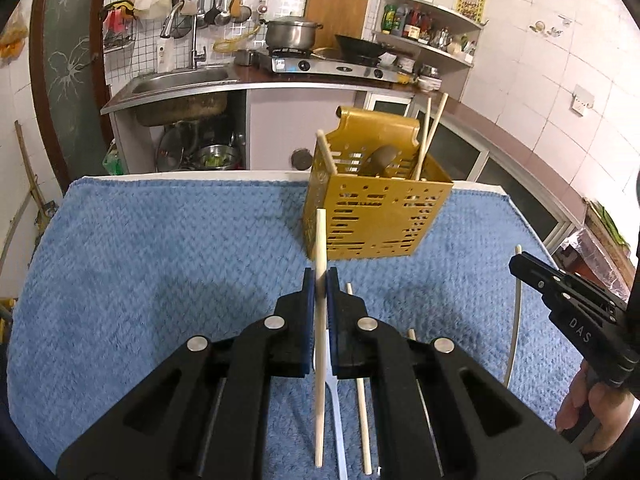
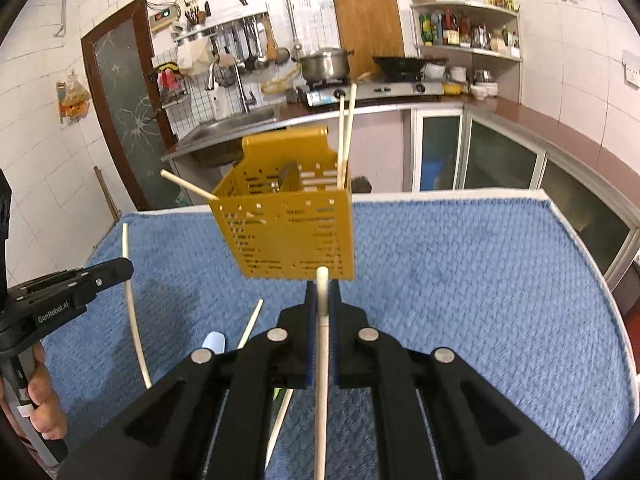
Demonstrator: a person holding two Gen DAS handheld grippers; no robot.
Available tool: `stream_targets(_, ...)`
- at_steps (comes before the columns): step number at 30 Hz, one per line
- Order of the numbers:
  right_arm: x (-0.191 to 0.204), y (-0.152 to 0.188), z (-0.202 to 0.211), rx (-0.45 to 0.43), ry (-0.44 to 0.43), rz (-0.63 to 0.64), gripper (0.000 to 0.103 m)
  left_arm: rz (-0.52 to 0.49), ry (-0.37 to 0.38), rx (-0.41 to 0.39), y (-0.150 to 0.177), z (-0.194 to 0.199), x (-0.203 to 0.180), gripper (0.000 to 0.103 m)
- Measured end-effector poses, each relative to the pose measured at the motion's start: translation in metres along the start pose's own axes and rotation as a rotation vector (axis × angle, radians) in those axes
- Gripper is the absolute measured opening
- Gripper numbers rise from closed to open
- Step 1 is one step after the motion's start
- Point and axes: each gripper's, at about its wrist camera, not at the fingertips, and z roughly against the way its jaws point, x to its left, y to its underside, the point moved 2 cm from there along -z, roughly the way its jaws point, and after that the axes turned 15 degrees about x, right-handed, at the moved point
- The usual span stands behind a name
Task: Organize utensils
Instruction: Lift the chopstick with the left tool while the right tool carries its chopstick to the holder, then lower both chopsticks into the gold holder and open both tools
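Observation:
A gold perforated utensil holder [image 1: 376, 216] stands on the blue towel [image 1: 160, 260] and holds several chopsticks and a dark spoon. It also shows in the right wrist view [image 2: 288, 236]. My left gripper [image 1: 319, 280] is shut on a pale chopstick [image 1: 320, 320], held upright just in front of the holder. My right gripper [image 2: 322, 292] is shut on another pale chopstick [image 2: 322, 380], also just before the holder. The right gripper shows in the left wrist view [image 1: 568, 296], the left gripper in the right wrist view [image 2: 76, 284]. One loose chopstick [image 1: 360, 392] and a white utensil handle [image 1: 336, 420] lie on the towel.
Behind the table are a steel sink [image 1: 176, 80], a gas stove with a pot [image 1: 292, 32] and wok, a wooden cutting board [image 1: 336, 4] and a corner shelf of bottles [image 1: 424, 24]. A counter with cabinets [image 2: 520, 160] runs along the right.

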Motion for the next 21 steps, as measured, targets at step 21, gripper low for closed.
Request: stream_targets(21,-0.021,-0.023,0.023,-0.247,-0.036,-0.033,0.006,-0.016,0.031,-0.094,-0.024,0.035,-0.009,0.005)
